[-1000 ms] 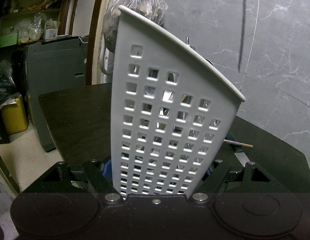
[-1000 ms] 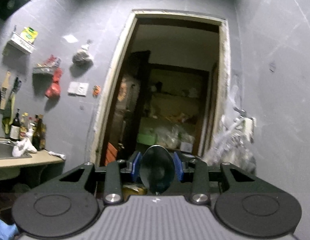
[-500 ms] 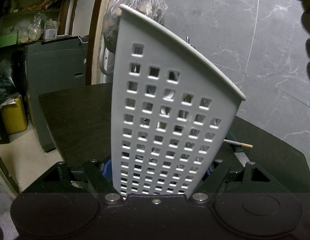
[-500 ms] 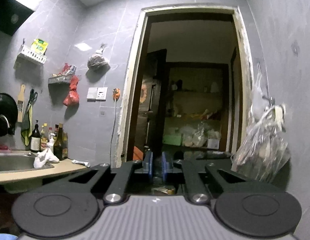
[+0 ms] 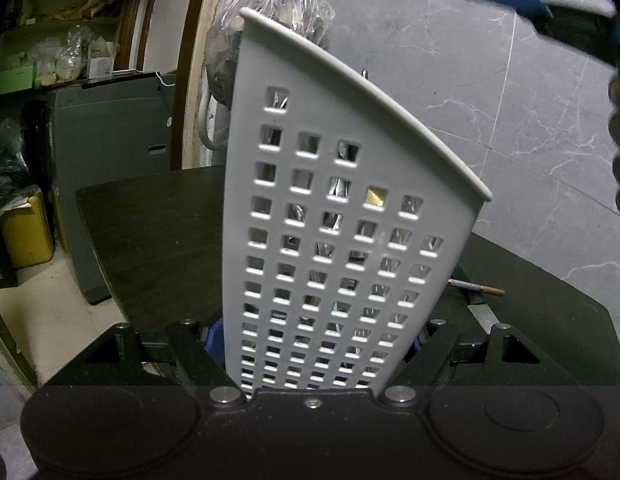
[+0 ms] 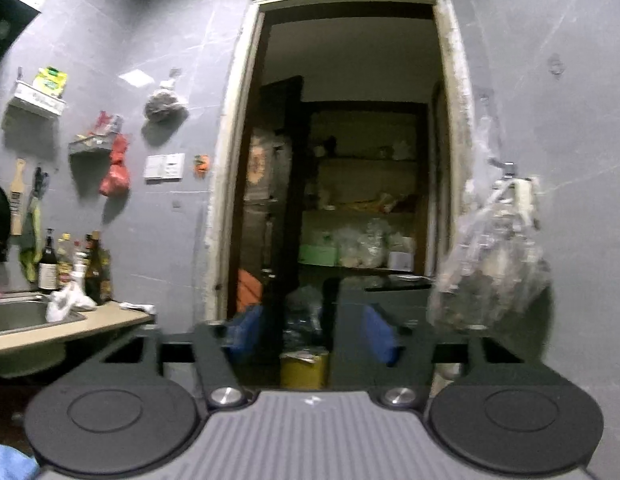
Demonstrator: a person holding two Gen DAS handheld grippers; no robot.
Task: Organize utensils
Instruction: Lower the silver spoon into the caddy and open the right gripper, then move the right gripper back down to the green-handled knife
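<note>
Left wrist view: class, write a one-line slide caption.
Left gripper clamps a white perforated utensil holder upright above a dark table.

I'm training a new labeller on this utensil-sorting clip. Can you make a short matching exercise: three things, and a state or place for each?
Things:
1. left gripper
2. right gripper
3. knife

States:
A. lies on the dark table
B. jaws apart, just been opening, nothing between
C. shut on the white perforated holder

Pairs: 1-C, 2-B, 3-A

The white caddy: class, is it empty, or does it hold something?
Not empty. Shiny metal pieces show through the square holes of the caddy, clamped in the left gripper; what they are, cannot tell.
</note>
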